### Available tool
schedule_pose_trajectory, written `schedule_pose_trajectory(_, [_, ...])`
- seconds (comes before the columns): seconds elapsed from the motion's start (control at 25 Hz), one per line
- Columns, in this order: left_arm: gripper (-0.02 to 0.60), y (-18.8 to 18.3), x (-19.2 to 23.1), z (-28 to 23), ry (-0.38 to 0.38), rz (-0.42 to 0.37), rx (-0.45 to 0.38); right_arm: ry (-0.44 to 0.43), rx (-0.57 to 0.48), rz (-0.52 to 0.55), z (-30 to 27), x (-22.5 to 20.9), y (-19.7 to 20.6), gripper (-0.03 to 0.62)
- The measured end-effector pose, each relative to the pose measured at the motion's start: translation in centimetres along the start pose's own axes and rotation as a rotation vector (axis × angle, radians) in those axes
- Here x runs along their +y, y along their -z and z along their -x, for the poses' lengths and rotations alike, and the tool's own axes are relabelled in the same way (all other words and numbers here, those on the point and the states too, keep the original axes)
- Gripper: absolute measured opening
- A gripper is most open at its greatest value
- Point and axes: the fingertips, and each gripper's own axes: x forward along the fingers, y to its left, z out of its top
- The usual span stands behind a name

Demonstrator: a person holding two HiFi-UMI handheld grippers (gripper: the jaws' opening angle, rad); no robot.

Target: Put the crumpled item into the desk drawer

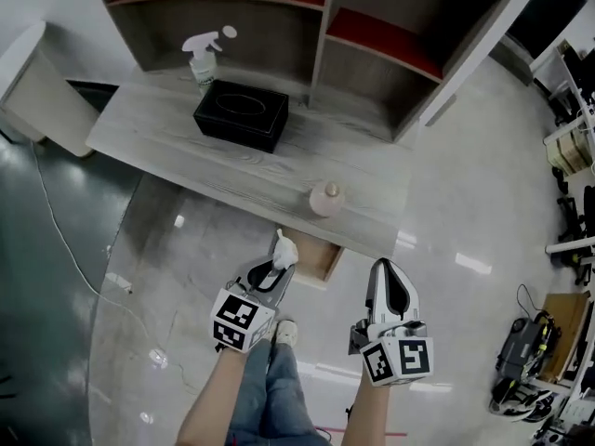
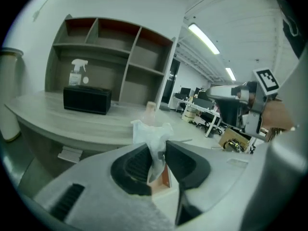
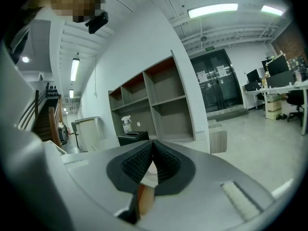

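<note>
The pale wooden desk [image 1: 167,147] fills the upper part of the head view, with an open shelf unit [image 1: 279,26] standing along its back edge. Under the desk's front edge, towards its right end, the drawer [image 1: 323,260] is pulled out, showing a warm brown inside. On the desktop a black box [image 1: 241,114] sits towards the back edge with a spray bottle [image 1: 202,59] just behind it, and a small pinkish bottle [image 1: 326,198] stands at the front edge, right above the drawer.

The left gripper [image 1: 277,266] points towards the desk and is pinched on the crumpled item [image 1: 284,248], a white wad that sticks out upright past the jaw tips, its long axis roughly in line with the jaws. The left gripper view shows the pads pressing its lower part on both sides. The right gripper [image 1: 384,269] hovers to the right of the drawer, jaws brought together with nothing between them.

The item hangs just at the drawer's left front corner, in the air. The opening lies a little to the right of it and lower, so the left gripper, clearly the nearer one, likely has only a short carry over the drawer's rim before letting go.
</note>
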Motion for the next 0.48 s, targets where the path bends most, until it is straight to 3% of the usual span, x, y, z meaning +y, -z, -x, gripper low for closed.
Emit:
schedule_pose_trajectory(0.24, [0.091, 8.2, 2.1, -7.4, -0.029, 0.041, 0.109, 0.004, 0.074, -0.062, -0.7, -1.3, 8.3, 0.012])
schedule_pose_trajectory(0.4, [0.099, 11.8, 3.7, -11.1, -0.06, 0.054, 0.166, 0.006, 0.129, -0.085, -0.6, -2.1, 13.0, 0.012])
schedule_pose_trajectory(0.48, [0.132, 12.9, 4.0, -12.2, -0.056, 0.082, 0.188, 0.01, 0.145, -0.094, -0.5, -2.5, 14.3, 0.012])
